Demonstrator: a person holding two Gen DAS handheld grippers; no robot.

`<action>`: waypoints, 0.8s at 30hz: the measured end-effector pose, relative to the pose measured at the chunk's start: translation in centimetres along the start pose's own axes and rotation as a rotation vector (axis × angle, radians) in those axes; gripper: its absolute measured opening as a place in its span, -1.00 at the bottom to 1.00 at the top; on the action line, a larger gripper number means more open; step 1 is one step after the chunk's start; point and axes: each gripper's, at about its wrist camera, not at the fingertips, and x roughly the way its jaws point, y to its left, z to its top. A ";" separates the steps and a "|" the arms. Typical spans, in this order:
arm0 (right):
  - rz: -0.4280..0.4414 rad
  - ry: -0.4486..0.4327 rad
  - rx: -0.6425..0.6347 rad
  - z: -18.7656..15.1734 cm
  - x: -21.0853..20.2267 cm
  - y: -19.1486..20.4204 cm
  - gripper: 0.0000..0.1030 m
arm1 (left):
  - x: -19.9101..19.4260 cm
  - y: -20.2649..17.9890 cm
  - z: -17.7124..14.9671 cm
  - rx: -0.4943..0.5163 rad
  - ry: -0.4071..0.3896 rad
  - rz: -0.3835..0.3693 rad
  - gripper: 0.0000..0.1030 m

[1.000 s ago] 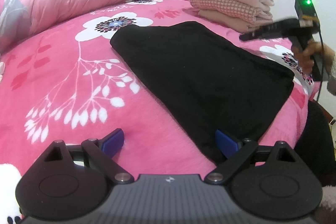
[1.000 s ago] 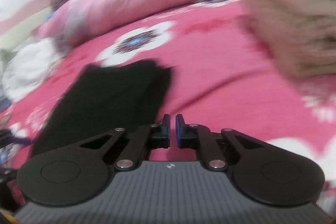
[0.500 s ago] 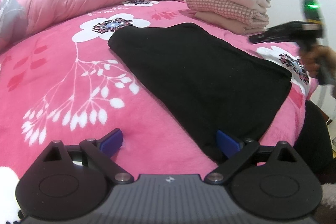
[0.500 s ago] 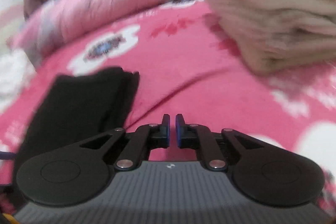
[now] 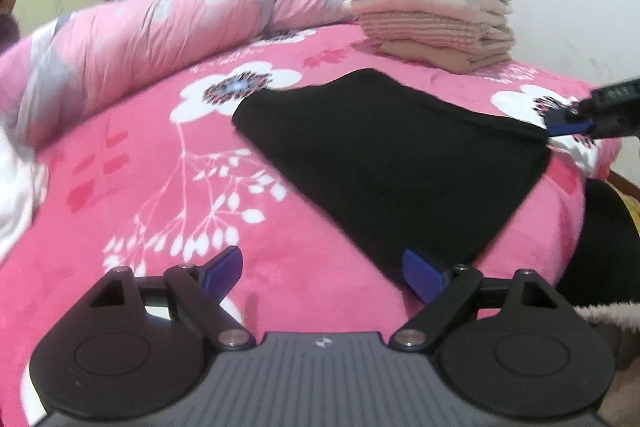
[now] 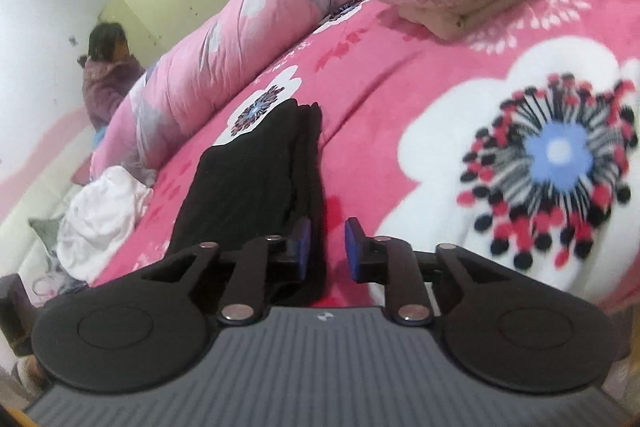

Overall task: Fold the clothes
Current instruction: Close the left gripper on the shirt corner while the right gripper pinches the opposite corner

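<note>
Right gripper (image 6: 326, 245) now down at the near corner of the black garment (image 5: 392, 163), where a second ago it hung in the air beside the stack of folded clothes (image 5: 436, 23). Jaws pressed together then, just been opening, now a narrow gap; an edge of the dark cloth lies between the blue pads, not pinched. Seen from the left view, its blue tip (image 5: 568, 127) right at the garment's far right corner.

Left gripper (image 5: 322, 273) spread wide, closing a little in the last moment, nothing gripped; right pad over the garment's nearest corner, left pad over the bare blanket (image 5: 140, 167).

Garment flat on the bed, folded to a rough four-sided shape, matte and ribbed (layered edges visible from the right view). Blanket fleecy pink with white flowers. Rolled quilt (image 5: 160, 27) smooth and puffy behind. Stack soft, beige and checked. Crumpled white cloth (image 6: 100, 215) at the bed's edge.
</note>
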 end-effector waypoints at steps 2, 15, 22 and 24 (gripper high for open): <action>0.012 -0.008 0.023 -0.3 -0.1 -0.3 -0.47 | -0.5 -1.4 0.0 0.063 -0.013 -0.007 0.65; 0.060 -0.030 0.068 -1.0 -0.6 -1.3 -0.46 | 0.7 -8.4 -0.3 0.426 -0.011 0.009 -0.36; 0.070 -0.027 0.082 -1.3 -0.1 -1.6 -0.46 | 0.8 -8.5 -0.3 0.443 -0.007 -0.004 -0.81; 0.074 -0.029 0.087 -1.4 0.0 -1.7 -0.46 | 0.7 -8.5 -0.3 0.441 -0.012 -0.008 -0.89</action>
